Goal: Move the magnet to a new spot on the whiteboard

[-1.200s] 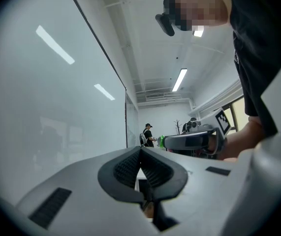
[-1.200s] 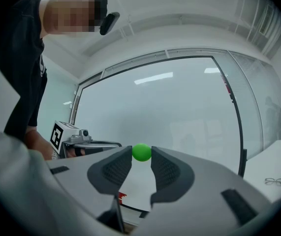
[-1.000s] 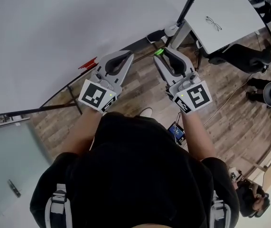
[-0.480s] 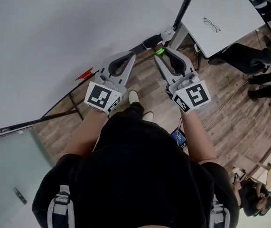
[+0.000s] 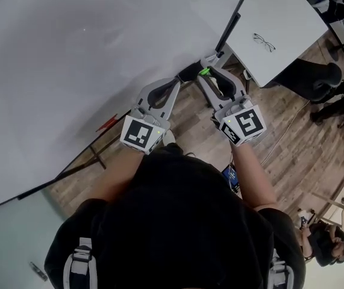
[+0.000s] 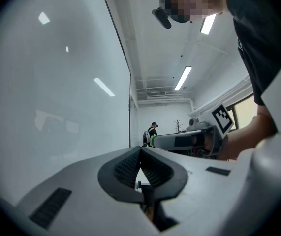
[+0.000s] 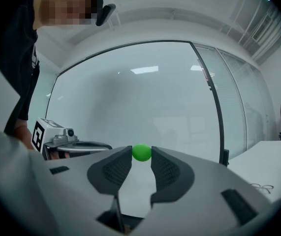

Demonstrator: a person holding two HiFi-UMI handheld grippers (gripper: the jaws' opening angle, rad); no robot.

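Observation:
A small green magnet sits pinched between the tips of my right gripper, which is shut on it. In the head view the magnet shows as a green spot at the right gripper, close to the lower edge of the big whiteboard. Whether it touches the board I cannot tell. My left gripper is beside it on the left, its jaws pressed together with nothing between them. The whiteboard fills the space ahead of both grippers.
A white table with a pair of glasses stands to the right. Dark office chairs stand on the wooden floor. Something small and red lies by the board's lower edge. A person stands far off.
Both grippers have moved forward and up toward the whiteboard's lower edge, staying side by side. The right one still holds the green magnet, and the left one has stayed shut.

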